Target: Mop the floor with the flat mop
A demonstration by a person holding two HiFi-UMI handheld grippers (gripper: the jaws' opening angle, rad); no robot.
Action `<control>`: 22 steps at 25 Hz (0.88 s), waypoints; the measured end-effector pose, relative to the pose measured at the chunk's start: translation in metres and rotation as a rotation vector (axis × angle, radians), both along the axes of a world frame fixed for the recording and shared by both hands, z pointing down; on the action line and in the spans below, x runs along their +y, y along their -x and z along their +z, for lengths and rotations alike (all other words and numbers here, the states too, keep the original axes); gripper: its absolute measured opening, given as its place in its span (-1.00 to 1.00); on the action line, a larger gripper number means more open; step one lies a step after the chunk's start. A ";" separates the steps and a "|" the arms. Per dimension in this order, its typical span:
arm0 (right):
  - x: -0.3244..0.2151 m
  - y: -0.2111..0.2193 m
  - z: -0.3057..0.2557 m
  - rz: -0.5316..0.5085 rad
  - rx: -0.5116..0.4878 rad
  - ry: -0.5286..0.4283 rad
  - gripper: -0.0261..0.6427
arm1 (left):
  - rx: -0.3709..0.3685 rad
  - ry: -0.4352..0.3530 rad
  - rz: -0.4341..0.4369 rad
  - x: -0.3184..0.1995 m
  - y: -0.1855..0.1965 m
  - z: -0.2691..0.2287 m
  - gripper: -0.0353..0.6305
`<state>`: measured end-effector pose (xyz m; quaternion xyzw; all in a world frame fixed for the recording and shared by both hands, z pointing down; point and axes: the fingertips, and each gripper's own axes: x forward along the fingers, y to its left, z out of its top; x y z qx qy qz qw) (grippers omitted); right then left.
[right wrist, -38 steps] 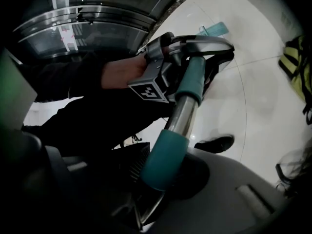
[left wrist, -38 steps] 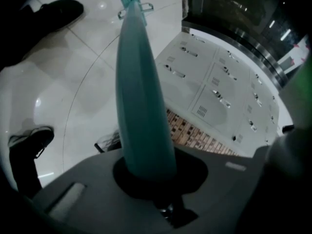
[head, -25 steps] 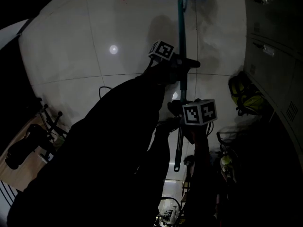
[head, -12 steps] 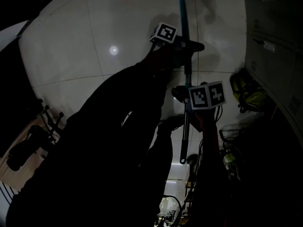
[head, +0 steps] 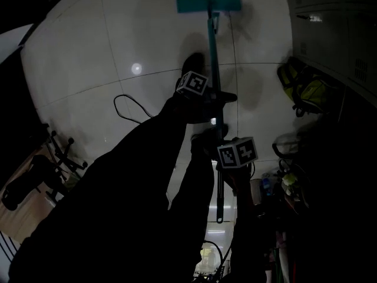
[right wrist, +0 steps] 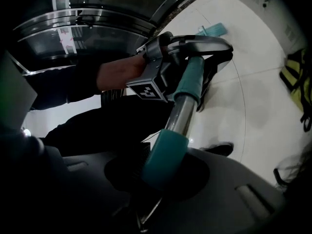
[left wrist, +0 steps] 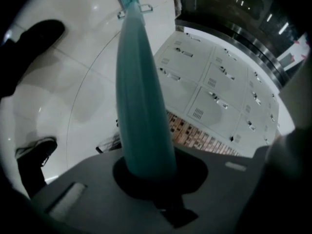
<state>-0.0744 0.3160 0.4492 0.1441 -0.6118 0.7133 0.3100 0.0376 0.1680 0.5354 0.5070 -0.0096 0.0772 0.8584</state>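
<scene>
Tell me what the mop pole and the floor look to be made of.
Mop pole: bare silver stretch with a bright sheen, likely metal tube; its teal sleeves look matte, perhaps plastic or rubber. Floor: pale glossy tiles, shown by joint lines and a reflected light.

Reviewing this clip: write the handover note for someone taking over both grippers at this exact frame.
Left gripper: shut on the mop handle, at the grip nearer the mop head.
Right gripper: shut on the same handle, nearer its free end.
Mop head: flat on the white tile floor, ahead of the person.
Done: mop gripped in both grippers and set down; how much is mopped cannot be told.
Left: stroke across the tiles, probably avoiding the cable left of the handle and the yellow-green bag at right.
</scene>
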 end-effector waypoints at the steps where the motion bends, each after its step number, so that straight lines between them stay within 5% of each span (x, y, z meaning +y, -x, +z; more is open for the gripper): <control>1: 0.024 -0.003 -0.002 -0.009 0.000 0.012 -0.61 | 0.001 0.010 0.001 0.025 -0.002 0.000 -0.78; 12: 0.171 -0.029 -0.003 -0.064 -0.002 0.016 -0.60 | -0.006 0.114 0.024 0.190 -0.023 0.014 -0.78; 22: 0.147 -0.028 0.000 -0.064 0.000 0.019 -0.60 | 0.001 0.095 -0.006 0.160 -0.023 0.011 -0.78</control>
